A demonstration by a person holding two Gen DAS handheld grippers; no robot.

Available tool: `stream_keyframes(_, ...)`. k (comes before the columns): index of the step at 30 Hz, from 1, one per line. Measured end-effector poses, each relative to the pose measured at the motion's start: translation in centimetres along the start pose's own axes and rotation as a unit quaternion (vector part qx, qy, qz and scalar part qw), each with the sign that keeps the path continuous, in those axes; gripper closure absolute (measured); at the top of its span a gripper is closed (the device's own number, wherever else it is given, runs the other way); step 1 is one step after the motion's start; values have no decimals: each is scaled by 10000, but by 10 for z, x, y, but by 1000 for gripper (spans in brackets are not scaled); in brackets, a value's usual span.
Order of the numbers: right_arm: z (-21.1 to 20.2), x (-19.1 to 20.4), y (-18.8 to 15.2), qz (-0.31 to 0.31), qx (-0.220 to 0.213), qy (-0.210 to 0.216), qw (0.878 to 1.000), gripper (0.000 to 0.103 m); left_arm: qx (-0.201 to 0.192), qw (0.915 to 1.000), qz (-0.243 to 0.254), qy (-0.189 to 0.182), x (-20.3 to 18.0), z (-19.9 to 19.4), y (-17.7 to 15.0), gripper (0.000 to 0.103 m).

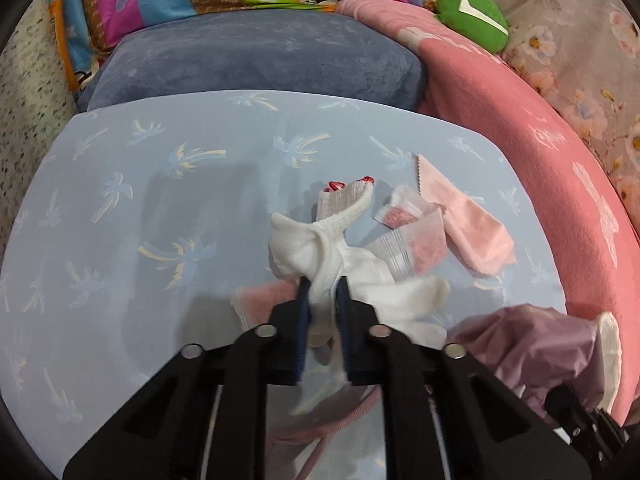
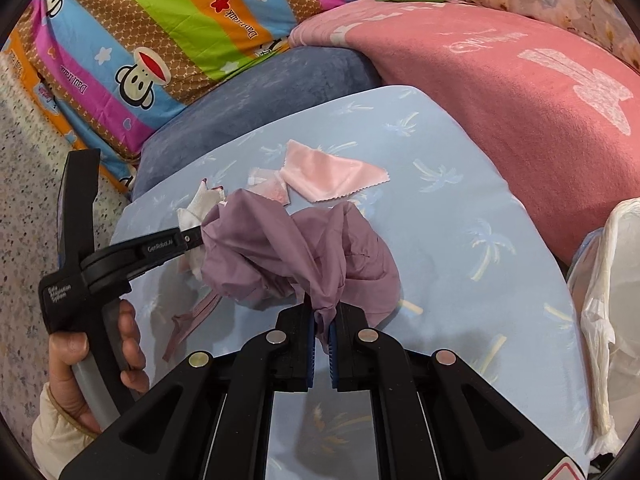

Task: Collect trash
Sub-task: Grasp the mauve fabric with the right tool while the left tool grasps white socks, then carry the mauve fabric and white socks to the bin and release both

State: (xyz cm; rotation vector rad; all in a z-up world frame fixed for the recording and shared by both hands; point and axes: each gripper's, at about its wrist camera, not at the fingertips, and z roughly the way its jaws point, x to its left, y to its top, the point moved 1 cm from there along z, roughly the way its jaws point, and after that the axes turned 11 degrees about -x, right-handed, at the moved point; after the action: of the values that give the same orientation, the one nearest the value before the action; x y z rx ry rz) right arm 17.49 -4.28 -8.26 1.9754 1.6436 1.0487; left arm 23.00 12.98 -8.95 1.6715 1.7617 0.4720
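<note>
A bunch of white socks [image 1: 332,248] lies on the light blue palm-print board [image 1: 120,200], and my left gripper [image 1: 323,292] is shut on a fold of one sock. Right of the socks lie a small torn sachet [image 1: 404,216] and a pink cloth [image 1: 468,224]. My right gripper [image 2: 323,316] is shut on a crumpled mauve cloth [image 2: 296,252], which hangs bunched over the board [image 2: 460,220]. In the right wrist view the left gripper [image 2: 192,238] reaches in from the left, held by a hand [image 2: 72,352], with the white sock [image 2: 192,208] at its tip. The pink cloth [image 2: 332,178] lies beyond.
A grey-blue cushion [image 1: 260,56], a striped cartoon quilt [image 2: 160,40] and a pink blanket [image 2: 500,92] ring the board's far side. A green plush [image 1: 472,16] sits behind. A white plastic bag [image 2: 612,300] hangs at the right edge. Speckled floor [image 2: 24,200] lies to the left.
</note>
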Motion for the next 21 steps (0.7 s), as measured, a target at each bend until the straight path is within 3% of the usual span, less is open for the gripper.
stream_keyframes(11,-58,1,17,61,-518,142,9985,98,-448,9986,100,-267,-26,-64,0,94)
stream_keyframes(21,-126,-27,28,265,-1053,47,9941,98,-760,9939,442,-661,-73,-113,-8,94)
